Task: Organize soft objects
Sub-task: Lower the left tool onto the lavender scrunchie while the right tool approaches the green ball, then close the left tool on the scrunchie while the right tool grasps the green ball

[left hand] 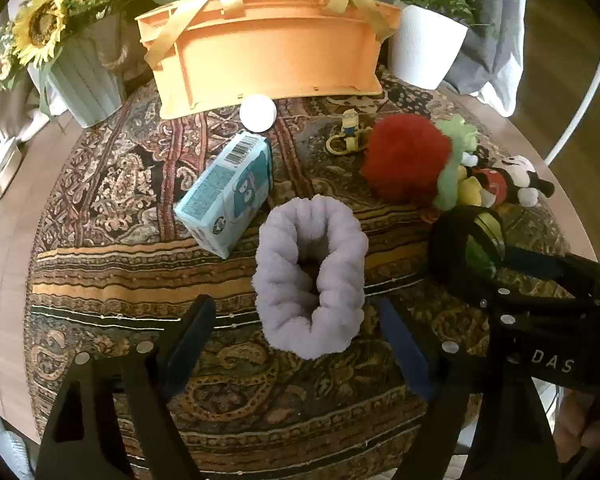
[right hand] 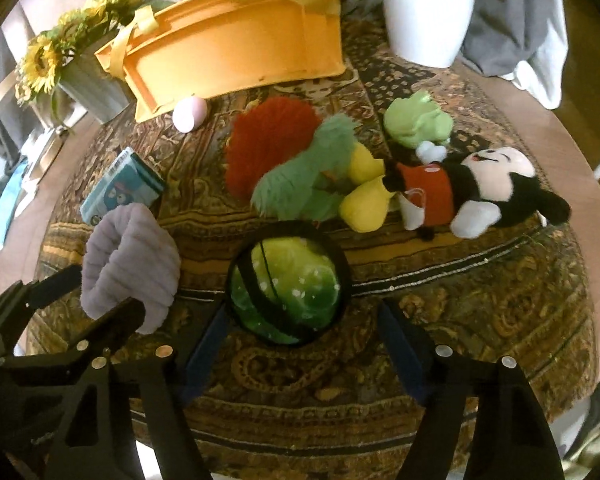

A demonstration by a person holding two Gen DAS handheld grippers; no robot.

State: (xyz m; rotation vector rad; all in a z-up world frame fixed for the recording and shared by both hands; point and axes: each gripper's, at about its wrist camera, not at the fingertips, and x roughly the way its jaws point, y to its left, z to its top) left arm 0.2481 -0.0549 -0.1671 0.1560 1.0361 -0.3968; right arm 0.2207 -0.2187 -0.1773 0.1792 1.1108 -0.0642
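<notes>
A fluffy lavender ring (left hand: 310, 276) lies on the patterned cloth between the spread fingers of my open left gripper (left hand: 298, 320); it also shows in the right wrist view (right hand: 130, 264). A green ball in a black band (right hand: 290, 284) sits between the fingers of my open right gripper (right hand: 304, 324), the left finger touching its side. Behind it lie a red pompom (right hand: 268, 140), a green furry toy (right hand: 304, 176), a light green plush (right hand: 416, 120) and a Mickey Mouse plush (right hand: 472, 188). The orange basket (left hand: 268, 52) stands at the back.
A blue carton (left hand: 230, 188), a white ball (left hand: 258, 113) and a Minion keychain (left hand: 348, 132) lie on the cloth. A sunflower pot (left hand: 84, 80) stands back left, a white plant pot (left hand: 424, 48) back right. The round table's edge (left hand: 12, 240) curves at the left.
</notes>
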